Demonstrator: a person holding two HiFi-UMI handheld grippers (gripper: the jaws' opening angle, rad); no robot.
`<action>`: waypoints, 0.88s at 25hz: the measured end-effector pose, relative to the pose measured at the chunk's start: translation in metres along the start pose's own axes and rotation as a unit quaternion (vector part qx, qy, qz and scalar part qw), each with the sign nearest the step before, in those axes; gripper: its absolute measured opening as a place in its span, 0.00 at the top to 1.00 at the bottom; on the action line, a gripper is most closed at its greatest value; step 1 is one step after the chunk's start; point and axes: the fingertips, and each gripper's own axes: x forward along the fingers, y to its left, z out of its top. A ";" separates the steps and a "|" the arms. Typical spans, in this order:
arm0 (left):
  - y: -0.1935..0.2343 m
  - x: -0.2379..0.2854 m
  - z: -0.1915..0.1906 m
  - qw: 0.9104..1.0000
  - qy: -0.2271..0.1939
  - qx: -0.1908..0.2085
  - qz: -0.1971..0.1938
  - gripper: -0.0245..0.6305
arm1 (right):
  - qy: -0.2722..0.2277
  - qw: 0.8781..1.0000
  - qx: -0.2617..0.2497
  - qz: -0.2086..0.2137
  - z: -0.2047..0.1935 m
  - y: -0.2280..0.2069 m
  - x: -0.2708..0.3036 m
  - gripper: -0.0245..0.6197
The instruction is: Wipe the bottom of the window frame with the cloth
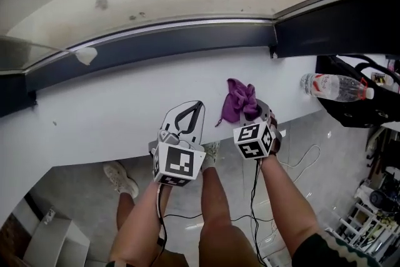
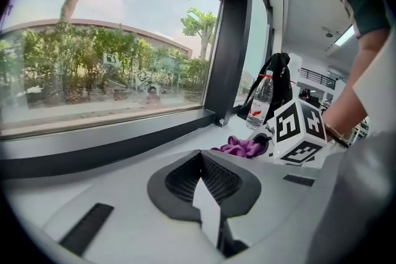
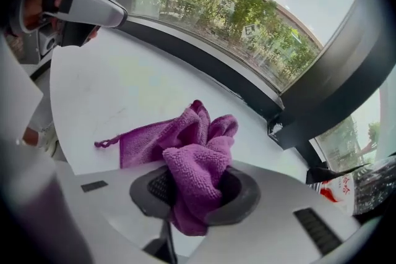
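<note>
My right gripper (image 3: 195, 195) pinches the cloth (image 3: 199, 161), which lies bunched on the sill (image 1: 106, 112). The frame (image 1: 175, 40) lies just ahead, running left to right. My left gripper (image 2: 201, 185) is closed on nothing.

- No wording can be read anywhere.
- Water bottle (image 1: 334, 87), right of the head view: red-and-white label, print too small to read.
- Signs (image 2: 111, 59) outside among the bushes: marks illegible.
- Marker cube (image 1: 178, 162), lower centre: black-and-white squares only.
</note>
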 end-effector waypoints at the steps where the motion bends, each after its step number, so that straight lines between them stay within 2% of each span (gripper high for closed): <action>1: 0.008 -0.006 -0.001 1.000 -0.002 -0.001 0.006 0.95 | 0.000 1.000 -0.005 0.003 0.007 0.007 0.000 0.81; 12: 0.070 -0.067 -0.038 0.999 0.009 -0.012 0.042 0.95 | -0.030 0.999 -0.031 0.027 0.080 0.084 -0.004 0.81; 22: 0.098 -0.116 -0.060 0.998 0.007 -0.026 0.056 0.95 | -0.054 0.995 -0.068 0.057 0.131 0.151 -0.012 0.81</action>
